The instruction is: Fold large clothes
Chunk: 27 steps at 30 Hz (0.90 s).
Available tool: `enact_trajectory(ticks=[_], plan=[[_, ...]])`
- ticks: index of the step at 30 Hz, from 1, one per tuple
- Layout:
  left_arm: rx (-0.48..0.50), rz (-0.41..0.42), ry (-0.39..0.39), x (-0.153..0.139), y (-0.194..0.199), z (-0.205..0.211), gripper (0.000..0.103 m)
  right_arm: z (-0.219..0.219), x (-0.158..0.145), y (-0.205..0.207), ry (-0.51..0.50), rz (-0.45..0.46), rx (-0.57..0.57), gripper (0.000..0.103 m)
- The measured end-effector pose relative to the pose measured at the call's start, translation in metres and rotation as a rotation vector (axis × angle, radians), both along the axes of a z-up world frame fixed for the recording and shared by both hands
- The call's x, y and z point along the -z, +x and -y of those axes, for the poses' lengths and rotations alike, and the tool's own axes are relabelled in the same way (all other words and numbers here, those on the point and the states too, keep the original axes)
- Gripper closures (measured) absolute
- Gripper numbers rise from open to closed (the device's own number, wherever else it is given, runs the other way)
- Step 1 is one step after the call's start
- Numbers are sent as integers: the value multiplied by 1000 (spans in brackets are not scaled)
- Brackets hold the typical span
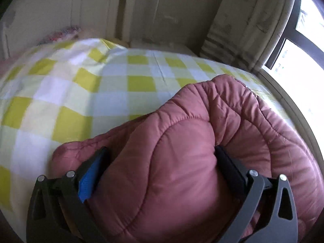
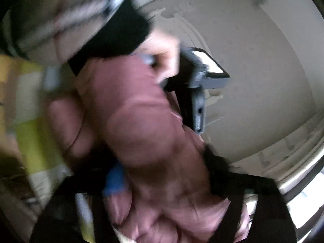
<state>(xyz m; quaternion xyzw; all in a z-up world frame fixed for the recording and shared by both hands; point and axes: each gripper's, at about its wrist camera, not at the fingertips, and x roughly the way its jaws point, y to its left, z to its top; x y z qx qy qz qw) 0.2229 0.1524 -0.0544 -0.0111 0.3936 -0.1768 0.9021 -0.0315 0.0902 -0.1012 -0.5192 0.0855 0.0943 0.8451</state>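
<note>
I have the left gripper [image 1: 160, 151] clenched on a thick bulge of the pink padded jacket [image 1: 202, 133], which lies bunched at the near right of the bed's yellow checked sheet [image 1: 85, 93], by the window [image 1: 303, 40]. The right gripper [image 2: 162, 174] also bites a puffy roll of the same jacket; that view is badly smeared, so I judge this loosely. My worry is slippage: the slick, springy padding could squeeze out of either grip mid-fold. Pulling unevenly could drag the jacket off the bed's right edge.
</note>
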Motion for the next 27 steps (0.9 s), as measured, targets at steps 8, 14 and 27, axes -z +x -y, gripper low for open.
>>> enact_trajectory(ticks=[8,14,27], plan=[[-10,57,48,-3,-13,2,2,121,-152,6,758,-329,-59,13],[-14,69,50,-5,-13,1,2,136,-114,48,799,-496,46,12],[-182,86,175,-100,-69,26,2,83,-41,35,470,-454,116,8]])
